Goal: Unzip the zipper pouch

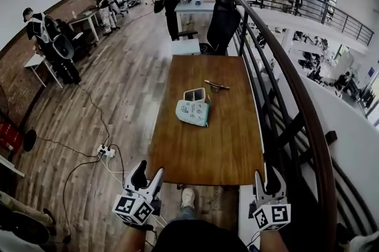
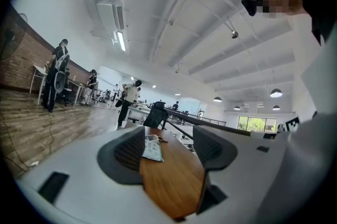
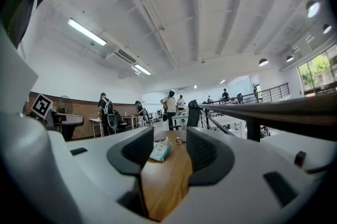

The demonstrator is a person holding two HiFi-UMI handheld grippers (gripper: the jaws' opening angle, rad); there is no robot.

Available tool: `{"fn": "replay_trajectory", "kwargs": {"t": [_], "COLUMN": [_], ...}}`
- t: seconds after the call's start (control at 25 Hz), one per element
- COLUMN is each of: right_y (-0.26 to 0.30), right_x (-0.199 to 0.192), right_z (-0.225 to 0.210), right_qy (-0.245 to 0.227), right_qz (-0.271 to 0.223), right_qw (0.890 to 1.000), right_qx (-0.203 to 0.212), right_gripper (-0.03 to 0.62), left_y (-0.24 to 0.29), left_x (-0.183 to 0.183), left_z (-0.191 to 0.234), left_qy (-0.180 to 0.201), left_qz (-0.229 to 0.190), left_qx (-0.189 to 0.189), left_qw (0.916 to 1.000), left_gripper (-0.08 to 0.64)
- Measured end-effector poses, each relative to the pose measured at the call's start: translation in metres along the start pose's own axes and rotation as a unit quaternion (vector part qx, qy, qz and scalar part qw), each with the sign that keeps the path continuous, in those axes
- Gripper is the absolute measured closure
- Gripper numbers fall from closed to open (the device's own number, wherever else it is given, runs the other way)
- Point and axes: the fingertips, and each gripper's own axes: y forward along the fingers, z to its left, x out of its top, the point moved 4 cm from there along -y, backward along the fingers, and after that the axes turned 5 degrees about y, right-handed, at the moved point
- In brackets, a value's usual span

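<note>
My left gripper (image 1: 149, 177) and right gripper (image 1: 269, 181) share one build: smooth white plastic shells that swell into broad, rounded jaws. Each jaw is lined with a dark grey pad, the left pads (image 2: 128, 152) carrying a fine grid texture and the right pads (image 3: 138, 152) looking the same. Dark rectangular slots (image 3: 279, 187) are sunk into the shell. Behind the jaws sit the left marker cube (image 1: 133, 207) and the right marker cube (image 1: 272, 216), their faces printed with black-and-white squares. I wear a dark top (image 1: 198, 239) and a pale shoe (image 1: 188, 197).
</note>
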Motion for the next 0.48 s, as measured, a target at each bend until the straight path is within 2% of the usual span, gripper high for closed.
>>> {"fn": "replay_trajectory", "kwargs": {"t": [0.2, 0.48], "right_y": [0.046, 0.100], "right_x": [0.018, 0.024], "right_z": [-0.002, 0.001], "right_qy": [-0.017, -0.017], "right_qz": [-0.014, -0.011], "right_qw": [1.000, 1.000], "right_qx": [-0.006, -0.018], "right_gripper": [0.417, 0.417], "left_y": [0.060, 0.124], "left_x": [0.014, 0.015], "left_z": [0.020, 0.047], "left_qy": [0.005, 0.002], "left_qz": [-0.014, 0.003], "left_qx": [-0.028, -0.060], "left_qw": [0.9995, 0.9982], "left_gripper": [0.273, 0.273]}}
